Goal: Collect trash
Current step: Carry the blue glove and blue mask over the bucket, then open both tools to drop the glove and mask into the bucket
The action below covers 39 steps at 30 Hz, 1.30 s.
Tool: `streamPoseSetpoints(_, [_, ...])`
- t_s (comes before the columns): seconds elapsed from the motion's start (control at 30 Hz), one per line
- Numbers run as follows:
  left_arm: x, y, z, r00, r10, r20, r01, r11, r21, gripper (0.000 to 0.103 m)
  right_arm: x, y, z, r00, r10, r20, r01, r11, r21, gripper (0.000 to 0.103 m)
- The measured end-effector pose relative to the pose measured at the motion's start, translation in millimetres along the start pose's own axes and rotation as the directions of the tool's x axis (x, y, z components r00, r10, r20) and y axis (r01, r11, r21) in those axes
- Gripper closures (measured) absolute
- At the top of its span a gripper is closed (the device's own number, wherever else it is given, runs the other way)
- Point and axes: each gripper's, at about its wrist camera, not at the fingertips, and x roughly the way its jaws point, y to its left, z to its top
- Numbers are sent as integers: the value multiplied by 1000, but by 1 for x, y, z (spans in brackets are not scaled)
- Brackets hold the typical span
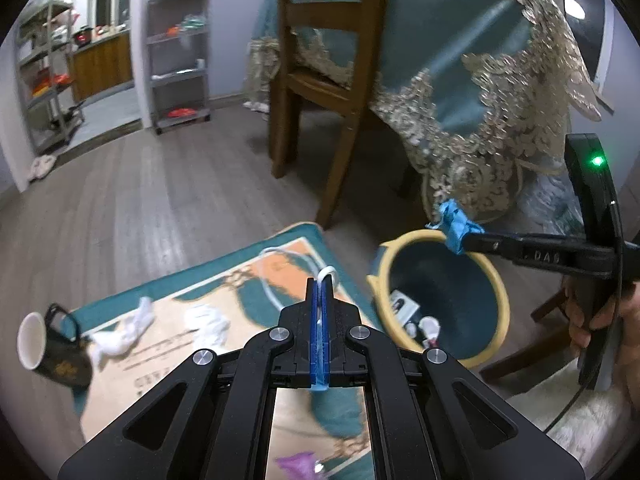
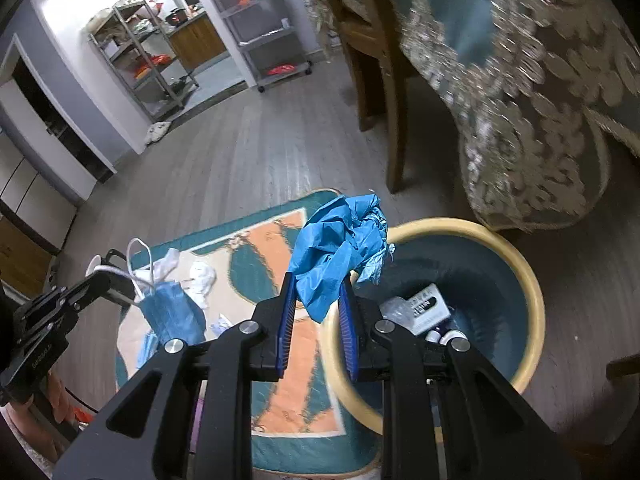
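Grey plank floor (image 1: pixel 160 200) runs past a wooden chair (image 1: pixel 316 80) and a table draped in a teal cloth (image 1: pixel 440 60) with gold lace, down to a patterned rug (image 1: pixel 224 280). Beside the rug stands a bin (image 2: pixel 532 292) with a yellow rim and teal inside, already holding a small box (image 2: pixel 428 308) and other bits. The right gripper (image 2: pixel 316 312) pinches a crumpled blue wad (image 2: pixel 340 248) between its blue pads (image 2: pixel 286 320), holding it over the bin's near rim. The left gripper (image 1: pixel 320 292) is clamped tight on the white ear loop of a blue mask (image 2: pixel 172 312), which dangles above the rug. White tissues (image 1: pixel 120 332) lie crumpled on the rug, near a black mug (image 1: pixel 52 348) tipped on its side at the rug's edge. Grey shelves (image 1: pixel 178 40) stand against the far wall.
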Motion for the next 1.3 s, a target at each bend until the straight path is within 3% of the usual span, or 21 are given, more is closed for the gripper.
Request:
streamPoseSetpoints(0.33, [52, -56, 10, 997, -60, -43, 63, 995, 79, 100, 5, -55, -9, 996, -72, -44, 75, 995, 73, 82])
streamPoseSetpoints(0.7, [90, -106, 7, 982, -175, -76, 184, 972, 145, 100, 9, -102, -29, 984, -126, -124, 138, 986, 96, 82])
streamPoseSetpoints(1.0, [124, -117, -11, 966, -186, -180, 211, 968, 133, 100, 14, -115, -32, 978, -143, -151, 158, 983, 92, 82])
streamPoseSetpoints(1.3, [124, -119, -13, 965, -198, -174, 222, 967, 129, 100, 19, -111, -31, 976, -149, -156, 164, 983, 83, 82])
